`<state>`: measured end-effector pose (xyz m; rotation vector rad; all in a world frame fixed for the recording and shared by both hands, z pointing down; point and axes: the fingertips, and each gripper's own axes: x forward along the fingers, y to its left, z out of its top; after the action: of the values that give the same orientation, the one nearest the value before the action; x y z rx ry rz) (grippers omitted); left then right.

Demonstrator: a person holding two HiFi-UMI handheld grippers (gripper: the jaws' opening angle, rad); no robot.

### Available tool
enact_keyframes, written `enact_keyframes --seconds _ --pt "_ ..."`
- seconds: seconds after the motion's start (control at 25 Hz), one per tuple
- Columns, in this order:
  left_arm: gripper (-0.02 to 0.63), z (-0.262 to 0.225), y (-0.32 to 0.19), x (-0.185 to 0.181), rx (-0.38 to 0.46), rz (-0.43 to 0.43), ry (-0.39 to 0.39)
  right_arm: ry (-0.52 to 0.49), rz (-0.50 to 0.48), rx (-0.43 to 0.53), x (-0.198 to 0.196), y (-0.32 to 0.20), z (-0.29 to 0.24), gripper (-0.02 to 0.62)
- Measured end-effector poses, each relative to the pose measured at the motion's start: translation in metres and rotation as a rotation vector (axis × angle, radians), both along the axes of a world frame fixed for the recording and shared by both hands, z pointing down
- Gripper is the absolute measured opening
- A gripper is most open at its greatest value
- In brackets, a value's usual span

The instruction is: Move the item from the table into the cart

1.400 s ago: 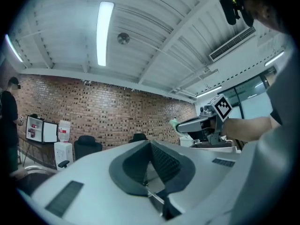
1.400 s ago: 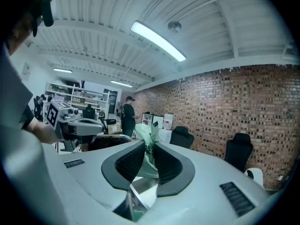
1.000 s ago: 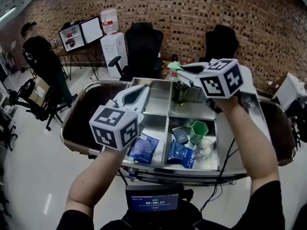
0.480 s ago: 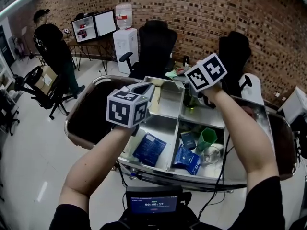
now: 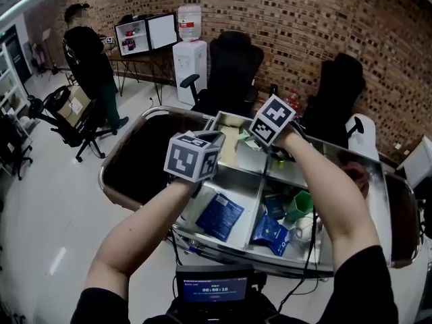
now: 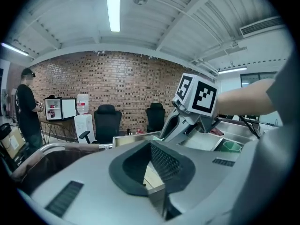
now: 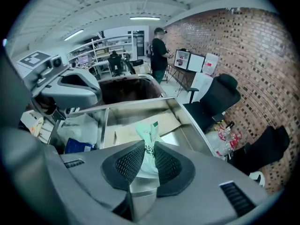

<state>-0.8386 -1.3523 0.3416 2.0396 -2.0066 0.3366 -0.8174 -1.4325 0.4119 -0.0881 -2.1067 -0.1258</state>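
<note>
Two grippers hang over the steel cart (image 5: 255,196), and only one is loaded. The right gripper (image 7: 148,167) has its jaws pressed onto a pale green packet (image 7: 151,134), pinching it low on the body so that the upper part and its crimped edge stand free above the pads. In the head view the packet (image 5: 248,139) is in the air just above the cart's far compartments, clear of the desk and not yet set down. The left gripper (image 6: 150,168) points across the cart with its jaws slightly spread and nothing between them.

The packet looks light and soft: thin film that folds where the pads squeeze it, with little inside to stiffen it. It should need only a modest pinch, though smooth film can slide, so a hold across the flat body or on the sealed edge looks safer than one on a corner. A short drop is unlikely to harm it.

Below, a tan sheet (image 7: 140,124) lines one far compartment, while blue pouches (image 5: 219,216) and a green cup (image 5: 300,206) fill the near ones.
</note>
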Motion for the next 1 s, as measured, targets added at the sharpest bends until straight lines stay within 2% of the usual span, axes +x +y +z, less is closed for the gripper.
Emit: enact_keyframes --seconds 0.24,0.52,0.68,1.0 --pt "0.002 0.010 -0.008 -0.020 -0.015 0.018 0.013 0.103 -0.011 -0.038 -0.030 -0.006 0.038 0.044" --pt "0.002 0.018 -0.017 -0.024 -0.026 0.050 0.001 0.216 -0.022 -0.055 -0.033 -0.014 0.067 0.046" --pt "0.002 0.020 -0.021 -0.028 -0.022 0.054 -0.002 0.273 -0.075 -0.014 -0.040 -0.015 0.075 0.046" --pt "0.002 0.023 -0.025 -0.038 -0.026 0.057 -0.003 0.390 -0.247 0.137 -0.053 -0.020 0.084 0.046"
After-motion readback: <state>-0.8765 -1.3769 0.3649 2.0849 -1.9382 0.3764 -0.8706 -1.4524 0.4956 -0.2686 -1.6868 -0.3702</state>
